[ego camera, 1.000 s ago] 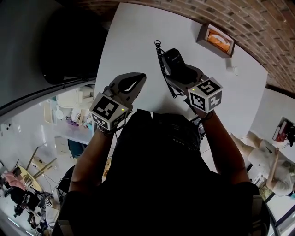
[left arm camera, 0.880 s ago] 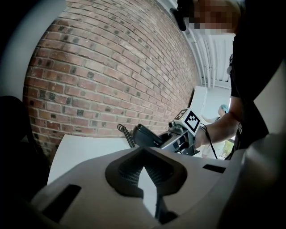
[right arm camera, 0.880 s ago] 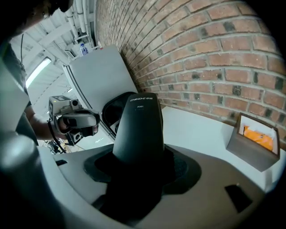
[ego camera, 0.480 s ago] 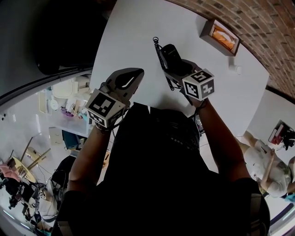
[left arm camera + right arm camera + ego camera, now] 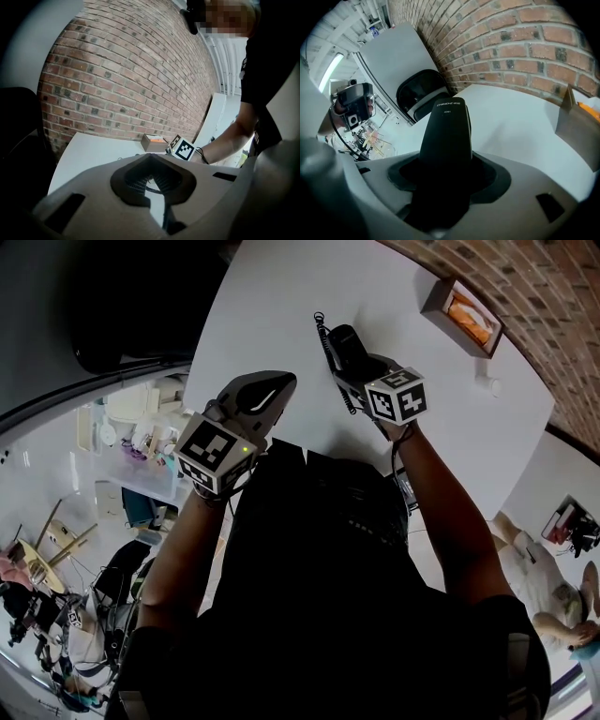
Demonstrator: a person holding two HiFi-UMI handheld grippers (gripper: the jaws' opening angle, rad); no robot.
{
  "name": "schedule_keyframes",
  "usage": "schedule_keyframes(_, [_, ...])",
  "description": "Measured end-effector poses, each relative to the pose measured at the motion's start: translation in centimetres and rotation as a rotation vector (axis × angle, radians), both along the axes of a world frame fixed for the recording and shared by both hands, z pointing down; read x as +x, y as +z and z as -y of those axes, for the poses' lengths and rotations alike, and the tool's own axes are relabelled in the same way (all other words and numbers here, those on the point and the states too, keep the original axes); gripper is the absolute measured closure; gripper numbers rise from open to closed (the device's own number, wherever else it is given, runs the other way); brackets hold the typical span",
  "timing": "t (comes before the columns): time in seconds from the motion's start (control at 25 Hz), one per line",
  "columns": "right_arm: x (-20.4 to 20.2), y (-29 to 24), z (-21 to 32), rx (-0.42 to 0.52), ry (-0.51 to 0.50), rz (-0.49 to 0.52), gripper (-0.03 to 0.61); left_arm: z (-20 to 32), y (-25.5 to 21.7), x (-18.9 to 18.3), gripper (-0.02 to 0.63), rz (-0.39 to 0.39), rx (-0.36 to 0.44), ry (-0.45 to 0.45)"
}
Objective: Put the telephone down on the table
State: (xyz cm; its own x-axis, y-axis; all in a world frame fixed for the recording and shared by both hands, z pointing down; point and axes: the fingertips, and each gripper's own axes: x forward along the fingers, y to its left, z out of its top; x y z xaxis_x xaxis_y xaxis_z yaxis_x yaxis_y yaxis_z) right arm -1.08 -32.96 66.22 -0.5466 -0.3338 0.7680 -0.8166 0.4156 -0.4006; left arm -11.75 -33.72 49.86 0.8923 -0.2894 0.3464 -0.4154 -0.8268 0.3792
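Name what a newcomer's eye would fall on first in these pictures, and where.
The black telephone handset, clamped in the right hand-held gripper over the white table, its coiled cord trailing. Next, the empty, shut left hand-held gripper at the table's near edge, and the brick wall beyond.

Right tongs [image 5: 356, 367] and clamped telephone [image 5: 345, 341] now farther out over the table [image 5: 281, 296]

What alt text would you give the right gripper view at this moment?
A black plastic telephone handset is clamped between the jaws of the right hand-held gripper, pointing out over a white table. A red brick wall rises behind, with a cardboard box holding something orange at the right edge and a black chair past the table's far end.
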Motion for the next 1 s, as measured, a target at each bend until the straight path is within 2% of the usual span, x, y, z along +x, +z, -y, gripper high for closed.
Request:
schedule_keyframes(0.48, [0.3, 5.3, -0.7, -0.088, -0.019, -0.052, 0.304, -0.7, 0.5, -0.4, 0.606, 0.001, -0.028, -0.021])
schedule_keyframes(1.0, [0.9, 7.1, -0.6, -0.084, -0.039, -0.129, 0.304, -1.7, 0.7, 0.4, 0.606, -0.001, -0.027, -0.012])
